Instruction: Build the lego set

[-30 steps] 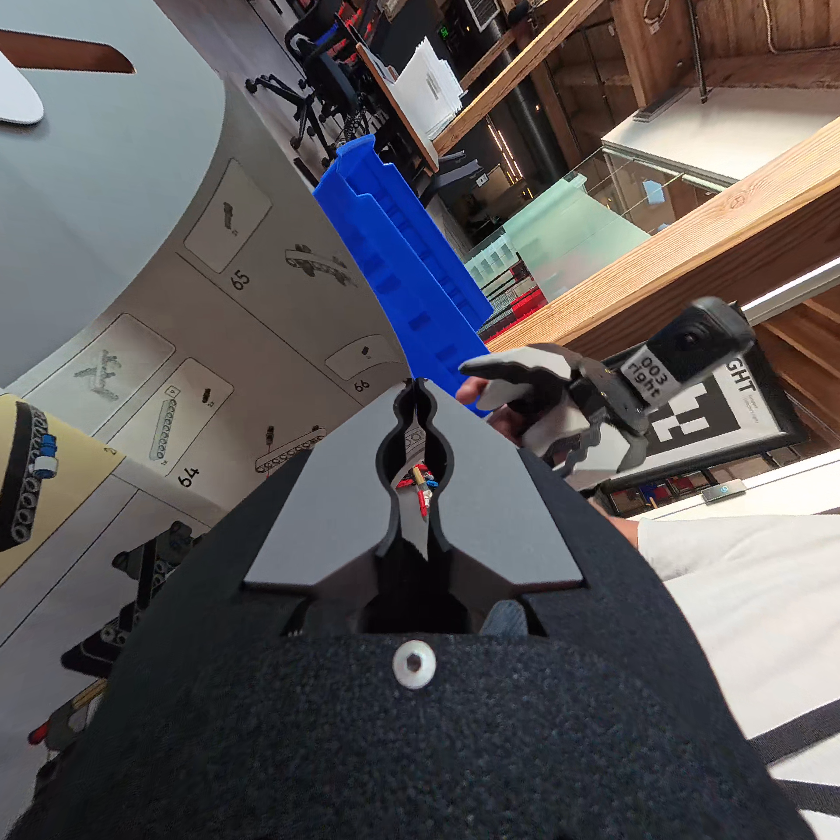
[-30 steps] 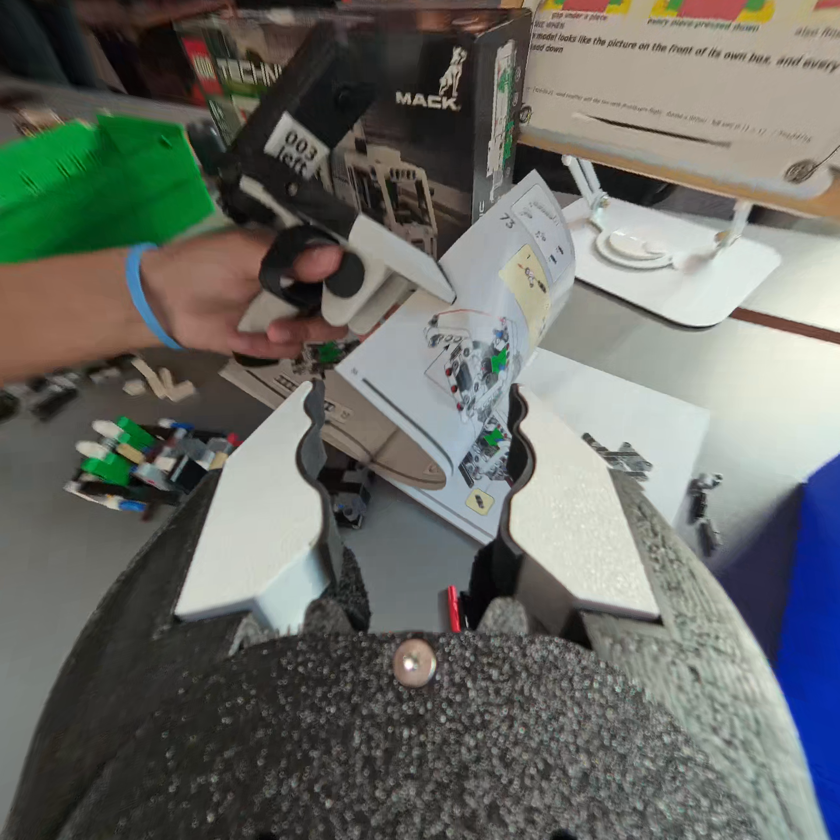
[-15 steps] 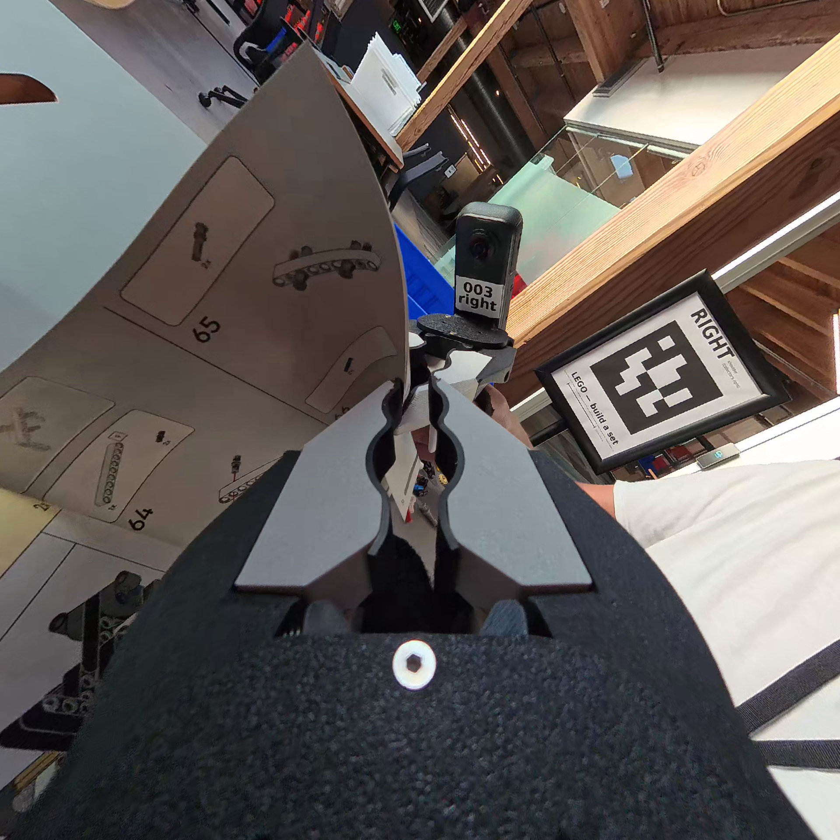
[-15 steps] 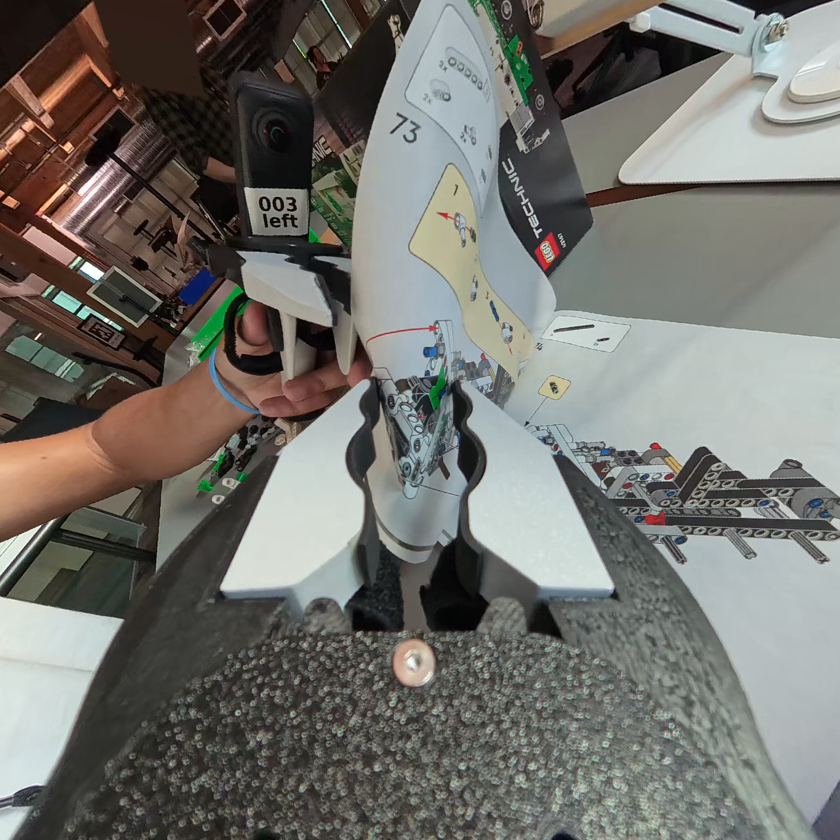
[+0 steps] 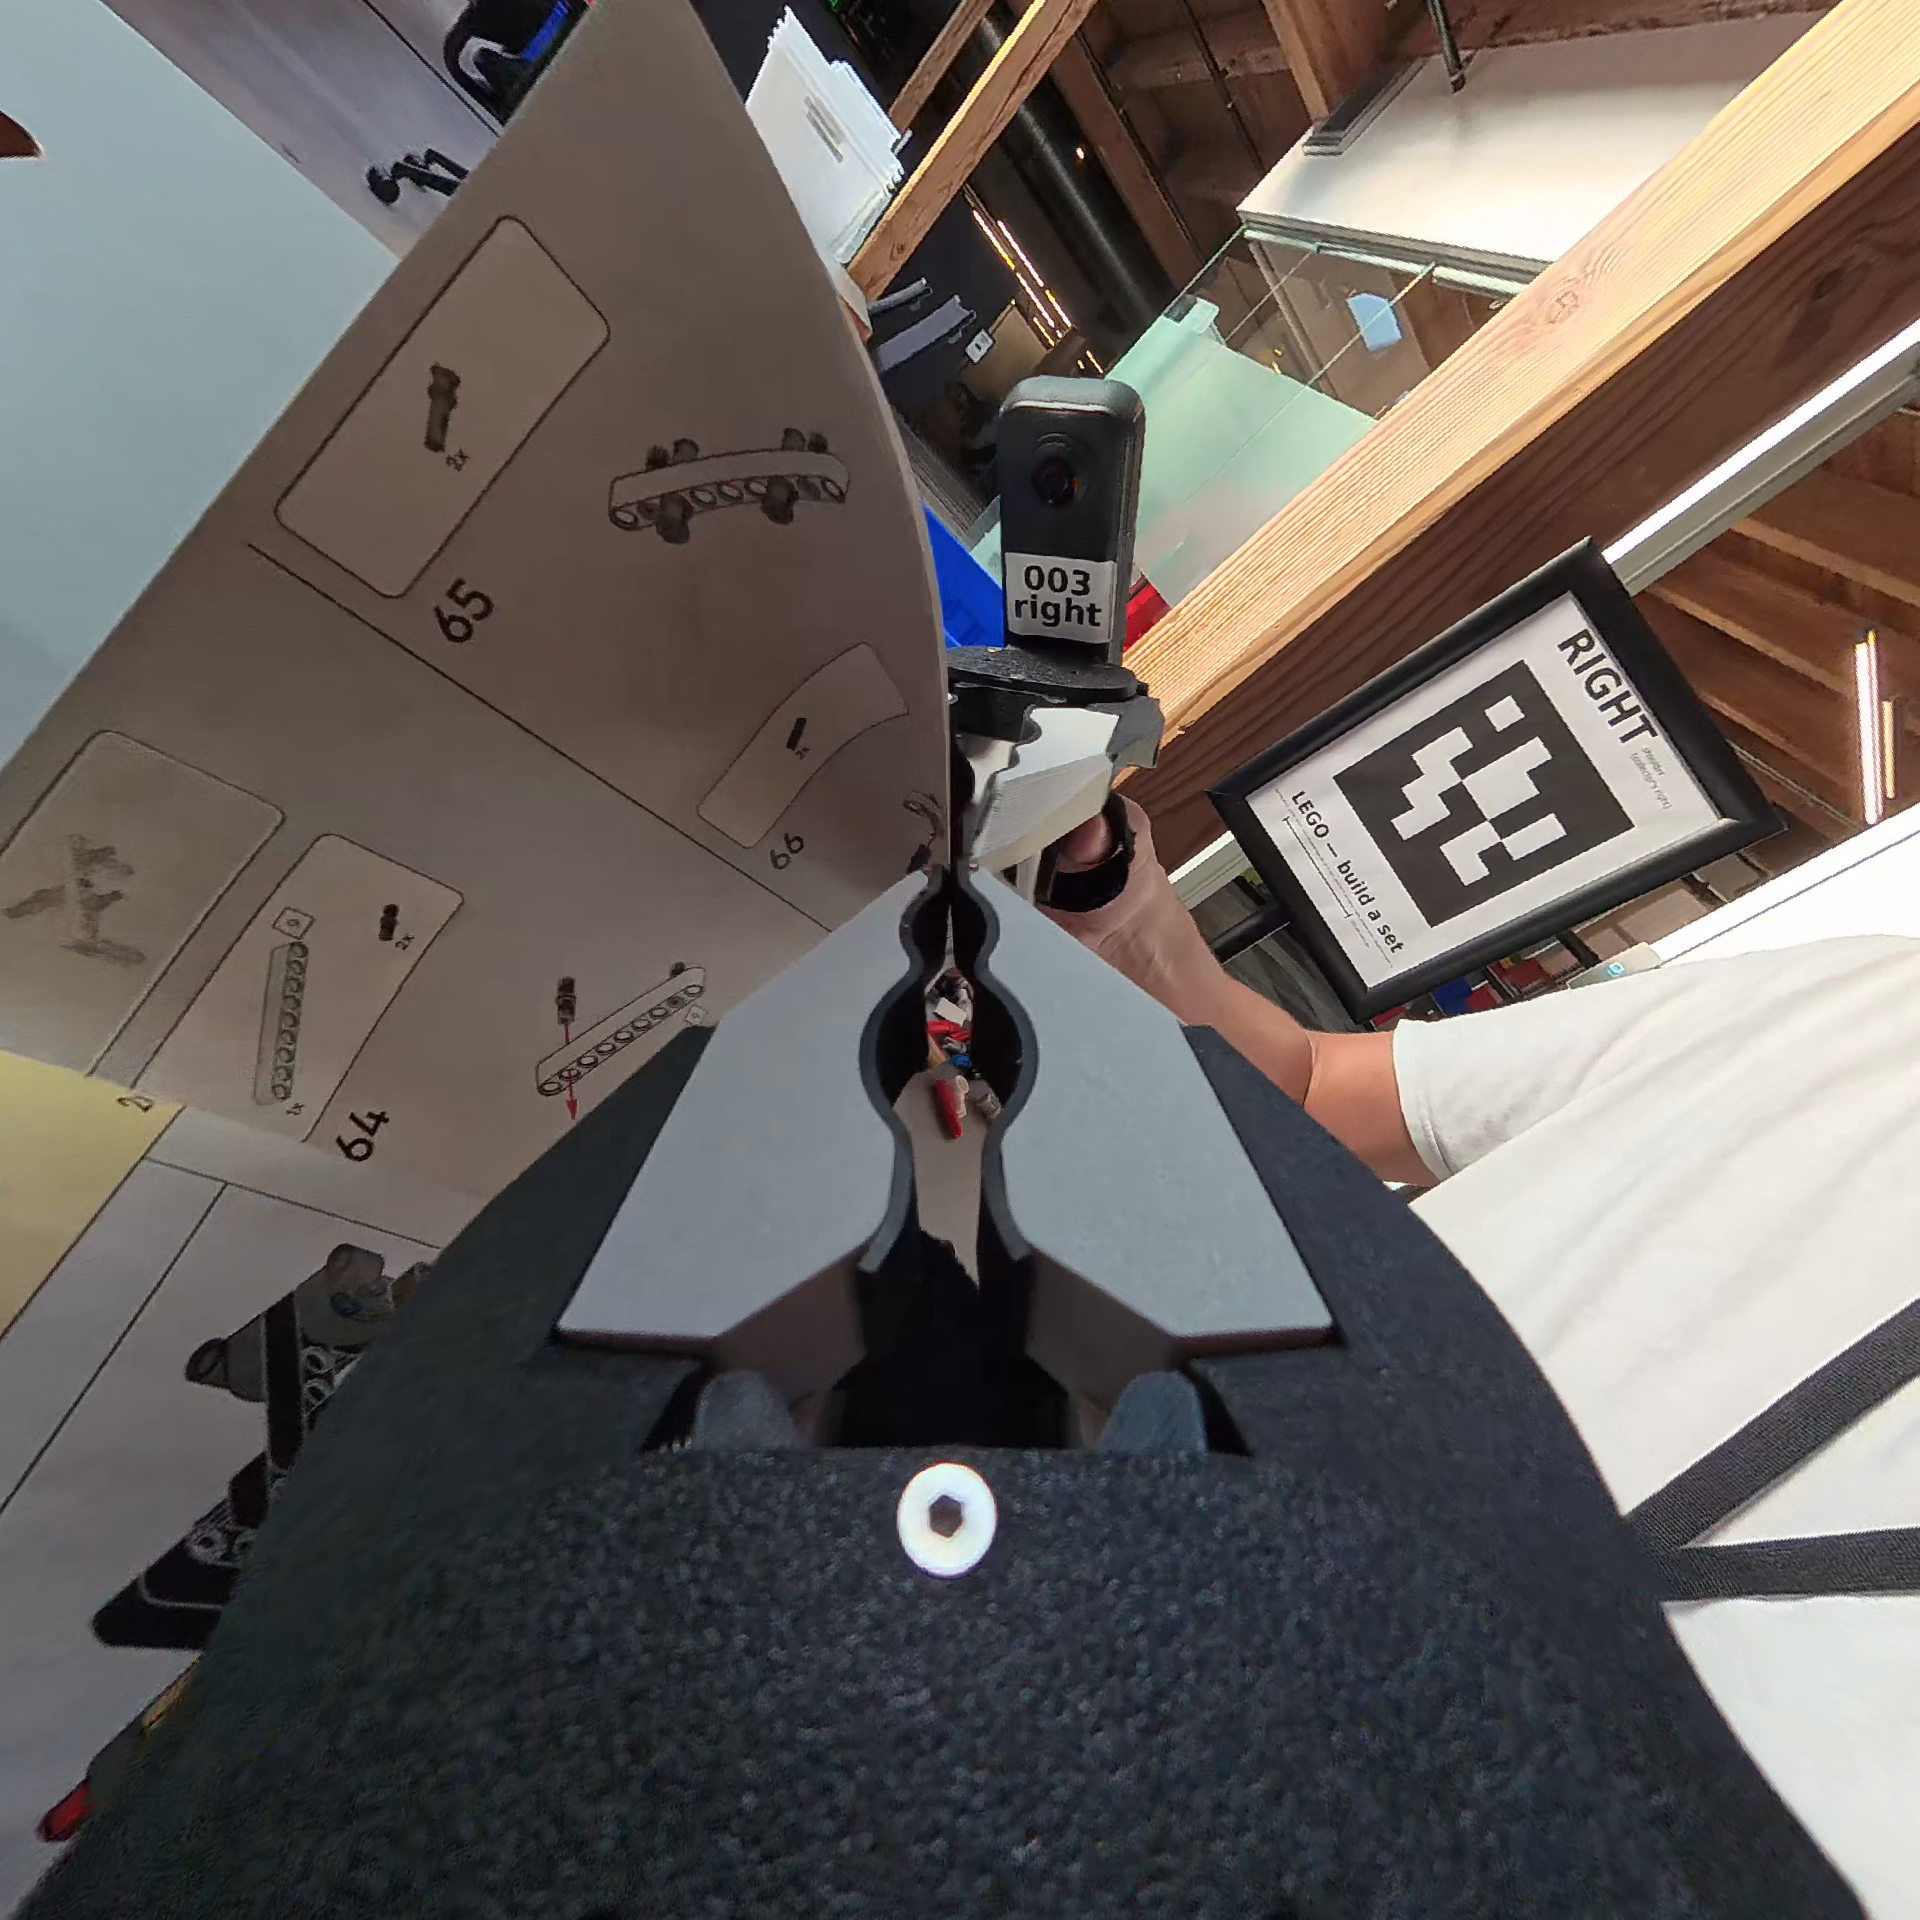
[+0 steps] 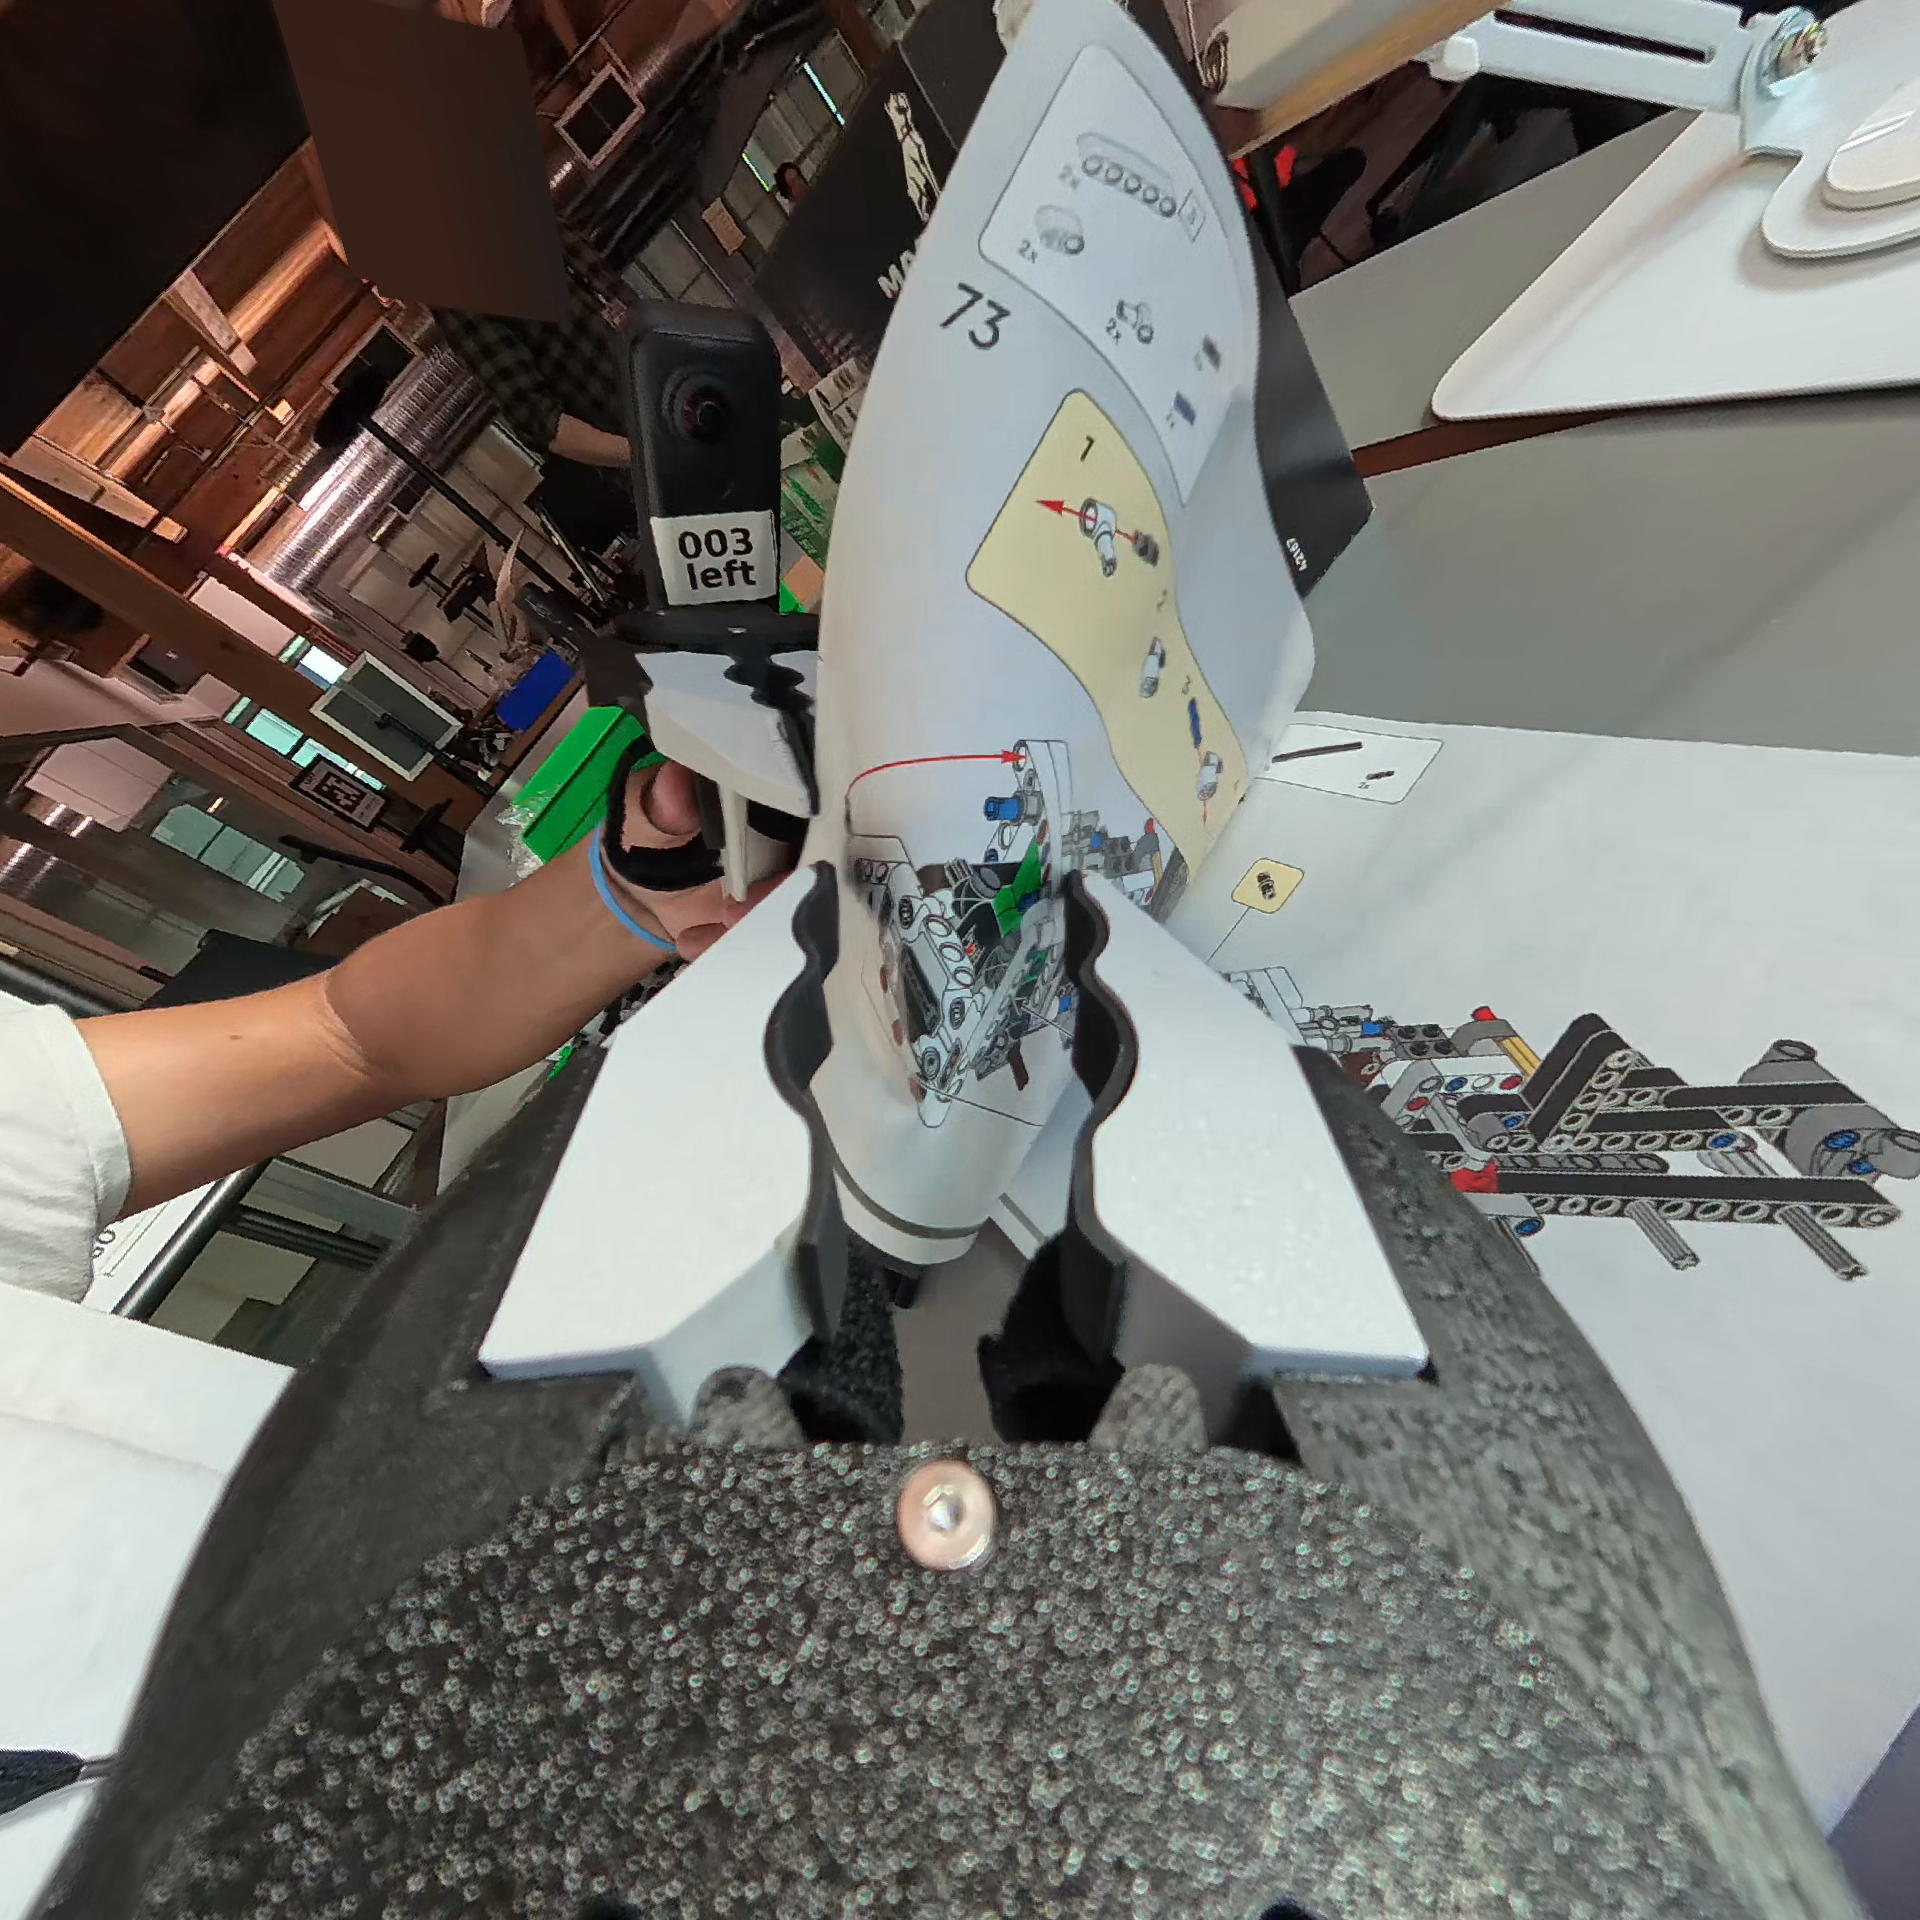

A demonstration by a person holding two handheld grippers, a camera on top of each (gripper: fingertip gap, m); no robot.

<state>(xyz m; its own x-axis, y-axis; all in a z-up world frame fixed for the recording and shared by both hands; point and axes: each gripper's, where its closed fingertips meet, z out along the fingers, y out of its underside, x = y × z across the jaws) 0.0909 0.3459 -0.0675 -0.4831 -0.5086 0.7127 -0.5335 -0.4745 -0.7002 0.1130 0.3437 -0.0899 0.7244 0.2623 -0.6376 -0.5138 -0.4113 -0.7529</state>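
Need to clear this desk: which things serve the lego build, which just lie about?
Job: booklet page, left gripper shut on it, right gripper open around it, loose lego pieces.
Lying about: blue bin, green bin, framed sign.

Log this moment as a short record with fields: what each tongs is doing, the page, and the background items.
left tongs: shut on the lifted page's edge
right tongs: open, page between its fingers
lifted page: curled upright off the open instruction booklet
blue bin: behind the page, mostly hidden
framed sign: standing at right of left wrist view
loose bricks: glimpsed through left tongs' gap
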